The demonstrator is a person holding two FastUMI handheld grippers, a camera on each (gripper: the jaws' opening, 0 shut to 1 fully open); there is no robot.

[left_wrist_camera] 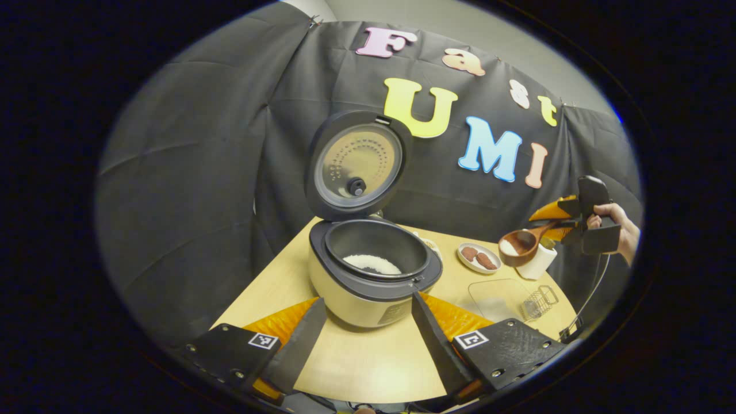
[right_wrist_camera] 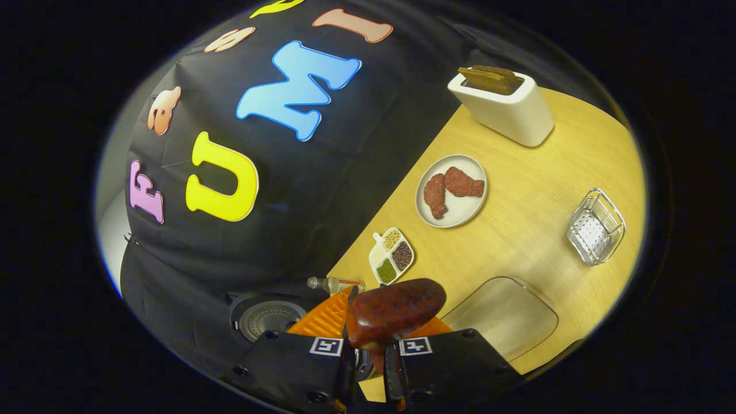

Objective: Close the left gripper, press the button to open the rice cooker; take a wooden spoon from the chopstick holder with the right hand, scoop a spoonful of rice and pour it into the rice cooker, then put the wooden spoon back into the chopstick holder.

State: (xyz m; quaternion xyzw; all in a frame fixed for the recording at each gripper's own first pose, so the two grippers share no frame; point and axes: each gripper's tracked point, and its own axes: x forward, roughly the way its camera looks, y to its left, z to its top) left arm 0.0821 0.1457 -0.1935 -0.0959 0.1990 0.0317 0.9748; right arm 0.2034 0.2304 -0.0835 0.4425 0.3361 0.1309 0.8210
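Rice in the pot, spoon on its way home.

You had the rice cooker (left_wrist_camera: 368,270) already open, lid upright, with a patch of white rice lying in the inner pot, so I judge the button press and the pour were done. Your left gripper (left_wrist_camera: 368,339) hung with its fingers spread wide apart, holding nothing, just in front of the cooker on the table (left_wrist_camera: 356,362). Your right gripper (right_wrist_camera: 368,368) was clenched on the wooden spoon (right_wrist_camera: 397,313) by its handle; from the left gripper view the bowl still carried a few white grains and sat just above the white chopstick holder (right_wrist_camera: 506,109), well to the right of the cooker. What was left, as I read it, was to lower the spoon into the holder and let go.
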